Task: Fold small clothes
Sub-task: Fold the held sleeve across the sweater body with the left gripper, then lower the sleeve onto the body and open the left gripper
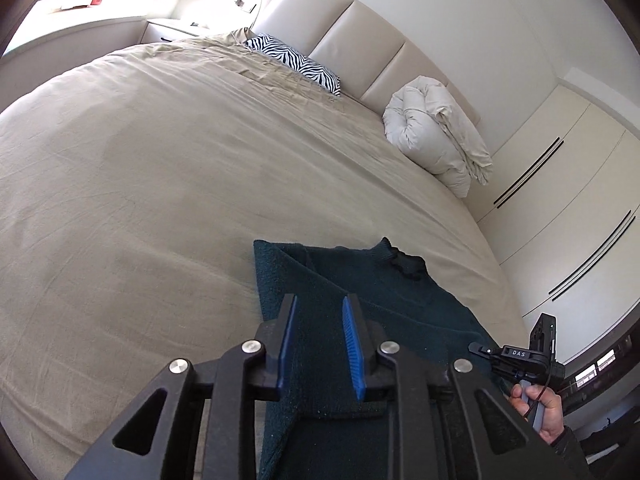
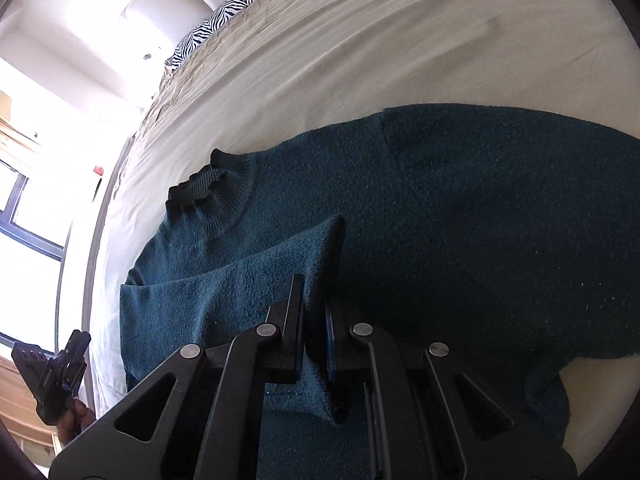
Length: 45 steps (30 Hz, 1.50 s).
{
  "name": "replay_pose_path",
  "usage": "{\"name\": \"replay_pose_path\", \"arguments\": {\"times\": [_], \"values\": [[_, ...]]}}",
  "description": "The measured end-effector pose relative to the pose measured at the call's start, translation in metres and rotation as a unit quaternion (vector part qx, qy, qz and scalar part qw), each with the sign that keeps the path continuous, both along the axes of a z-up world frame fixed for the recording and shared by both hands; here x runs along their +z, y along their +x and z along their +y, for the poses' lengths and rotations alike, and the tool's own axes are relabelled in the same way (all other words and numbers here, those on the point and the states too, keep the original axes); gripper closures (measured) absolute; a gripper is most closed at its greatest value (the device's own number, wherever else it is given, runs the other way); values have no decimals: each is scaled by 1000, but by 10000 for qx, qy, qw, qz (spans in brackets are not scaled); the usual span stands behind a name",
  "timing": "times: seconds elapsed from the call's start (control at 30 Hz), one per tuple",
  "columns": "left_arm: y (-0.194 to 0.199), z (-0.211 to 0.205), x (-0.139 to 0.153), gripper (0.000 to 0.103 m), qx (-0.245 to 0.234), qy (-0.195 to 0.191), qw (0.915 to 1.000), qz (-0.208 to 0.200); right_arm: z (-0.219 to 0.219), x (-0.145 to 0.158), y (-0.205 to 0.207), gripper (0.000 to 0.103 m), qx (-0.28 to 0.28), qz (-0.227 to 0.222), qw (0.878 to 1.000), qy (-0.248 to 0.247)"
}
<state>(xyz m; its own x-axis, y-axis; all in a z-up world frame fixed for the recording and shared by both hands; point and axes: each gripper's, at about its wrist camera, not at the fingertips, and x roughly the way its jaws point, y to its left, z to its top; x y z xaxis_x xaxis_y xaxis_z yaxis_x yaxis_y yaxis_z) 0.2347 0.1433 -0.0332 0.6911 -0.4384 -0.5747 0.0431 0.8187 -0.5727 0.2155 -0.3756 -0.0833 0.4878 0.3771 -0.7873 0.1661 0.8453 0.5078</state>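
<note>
A dark teal knitted sweater point(image 2: 440, 220) lies spread on the beige bed sheet point(image 1: 160, 200), its ribbed collar point(image 2: 200, 188) pointing left in the right wrist view. My right gripper point(image 2: 316, 292) is shut on a raised fold of the sweater point(image 2: 260, 280), and the fabric runs up between its fingers. My left gripper point(image 1: 320, 300) hovers over the sweater point(image 1: 400, 288) near its left edge. Its blue pads point(image 1: 352, 340) stand a narrow gap apart with nothing pinched between them. Each view shows the other gripper at its rim: the right gripper point(image 1: 480, 348) and the left gripper point(image 2: 78, 338), each in a person's hand.
A zebra-print pillow point(image 1: 296, 62) and a rolled white duvet point(image 1: 436, 136) lie against the padded headboard point(image 1: 352, 40). White wardrobe doors point(image 1: 560, 200) stand beyond the bed's right side. A nightstand point(image 1: 172, 28) and a bright window point(image 2: 24, 220) are on the far side.
</note>
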Motion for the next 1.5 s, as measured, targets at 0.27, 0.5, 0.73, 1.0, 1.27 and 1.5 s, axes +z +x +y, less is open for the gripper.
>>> {"name": "replay_pose_path", "arguments": {"times": [0.27, 0.5, 0.73, 1.0, 1.27, 1.5], "values": [[20, 2, -19, 80, -145, -269, 9994, 178, 2, -12, 5, 96, -49, 86, 9999, 64], [48, 4, -32, 80, -530, -679, 9954, 422, 1, -16, 8, 96, 24, 111, 9998, 171], [73, 1, -71, 92, -746, -289, 9924, 934, -4, -17, 10, 96, 73, 84, 9992, 372], [50, -4, -66, 99, -863, -104, 9927, 838, -6, -20, 10, 96, 22, 97, 9987, 493], [-1, -18, -52, 94, -1068, 667, 9906, 534, -9, -16, -8, 95, -11, 94, 9987, 509], [-30, -24, -51, 85, -1108, 1069, 9864, 577, -14, -11, -20, 94, -149, 86, 9992, 354]]}}
